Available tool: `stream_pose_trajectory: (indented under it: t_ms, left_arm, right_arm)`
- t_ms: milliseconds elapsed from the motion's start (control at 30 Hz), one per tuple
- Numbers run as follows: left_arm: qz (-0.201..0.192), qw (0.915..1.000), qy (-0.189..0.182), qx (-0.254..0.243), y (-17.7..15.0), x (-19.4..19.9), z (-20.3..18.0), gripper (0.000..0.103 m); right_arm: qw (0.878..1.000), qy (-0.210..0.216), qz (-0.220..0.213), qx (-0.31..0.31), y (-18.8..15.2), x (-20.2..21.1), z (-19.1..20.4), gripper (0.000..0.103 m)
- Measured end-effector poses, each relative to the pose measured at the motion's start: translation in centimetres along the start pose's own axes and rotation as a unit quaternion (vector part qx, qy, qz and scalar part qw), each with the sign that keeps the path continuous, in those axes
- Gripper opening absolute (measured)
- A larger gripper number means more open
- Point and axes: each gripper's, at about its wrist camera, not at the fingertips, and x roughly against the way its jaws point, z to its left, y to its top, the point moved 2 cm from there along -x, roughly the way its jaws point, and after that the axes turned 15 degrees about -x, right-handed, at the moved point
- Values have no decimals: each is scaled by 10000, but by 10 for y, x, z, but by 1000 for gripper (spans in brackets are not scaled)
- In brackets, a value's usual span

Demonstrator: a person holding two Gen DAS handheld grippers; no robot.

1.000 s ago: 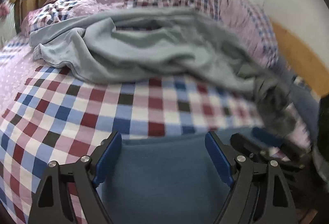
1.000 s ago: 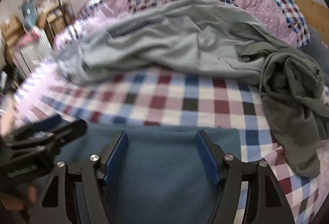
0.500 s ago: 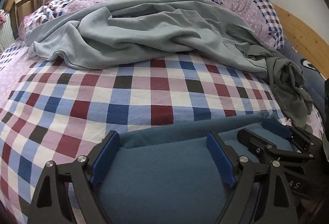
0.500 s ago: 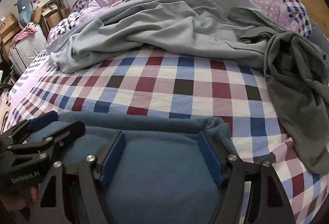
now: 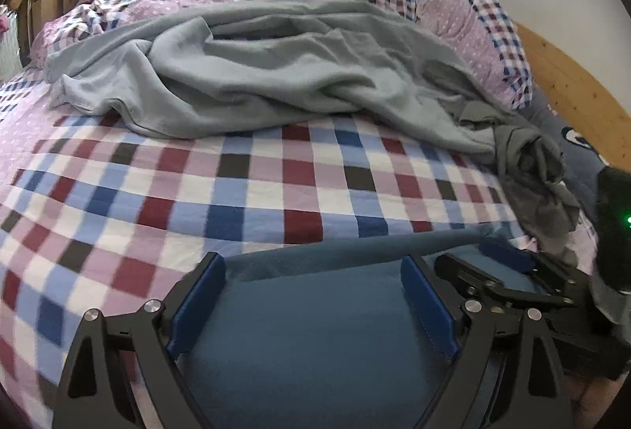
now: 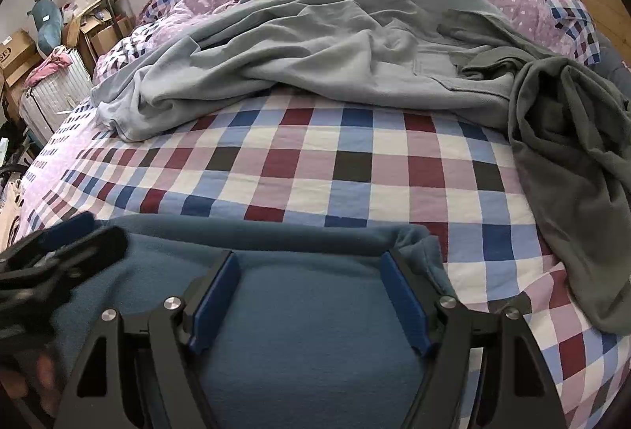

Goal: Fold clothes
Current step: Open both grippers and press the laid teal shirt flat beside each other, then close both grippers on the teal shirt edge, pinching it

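Both my left tongs [image 5: 313, 304] and right tongs [image 6: 311, 301] stand apart, just widened, pressing on nothing, over the blue garment [image 6: 307, 362] lying flat on the checked bed [image 6: 355, 168]; grey clothes [image 6: 335, 50] are heaped beyond.

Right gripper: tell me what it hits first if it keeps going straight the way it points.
Most likely the blue garment lying under the open right gripper, which tilts down toward it. Beyond its far edge lies the checked bedcover; depth is unclear.
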Motion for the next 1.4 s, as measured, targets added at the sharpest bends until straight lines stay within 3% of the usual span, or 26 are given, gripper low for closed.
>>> stream_pose_trajectory:
  t_ms: [233,433,567,667,767,867,1033,1167,1233,1300,1400]
  left_arm:
    - [265,9994,13,-233,-30,27,16,93]
    - [186,9983,-36,-553,-41,29,11,93]
    - [149,9981,-13,-591,-42,21,15,100]
    - [153,9983,-74,-558,-41,19,18,102]
    - [140,9982,-79,-580,-41,18,20,102]
    - [98,9983,-70,-573,-40,19,22,102]
    - [-84,9991,98,-414,-33,26,32,102]
    - [-150,9998,-99,-18,-27,27,45,100]
    - [-185,9992,-247,244,-24,26,53,94]
    - [-227,9984,-272,452,-20,26,61,83]
    - [-216,9982,-213,512,-15,22,66,71]
  right_arm:
    - [10000,33,1,-14,0,0,0,80]
    - [10000,-32,-3,45,1,0,4,80]
    - [9991,-234,-239,246,3,13,12,80]
    - [9971,-141,-470,590,3,31,16,84]
    - [9937,-438,-619,825,11,38,-1,85]
    - [9959,-603,-642,198,29,45,-45,85]
    - [9921,158,-460,-1158,44,55,-94,85]
    - [9902,705,-176,-1194,42,45,-90,84]
    - [9928,671,-154,-977,41,40,-80,79]
    - [9954,599,-134,-736,39,34,-70,51]
    - [9987,259,17,-429,32,17,-58,39]
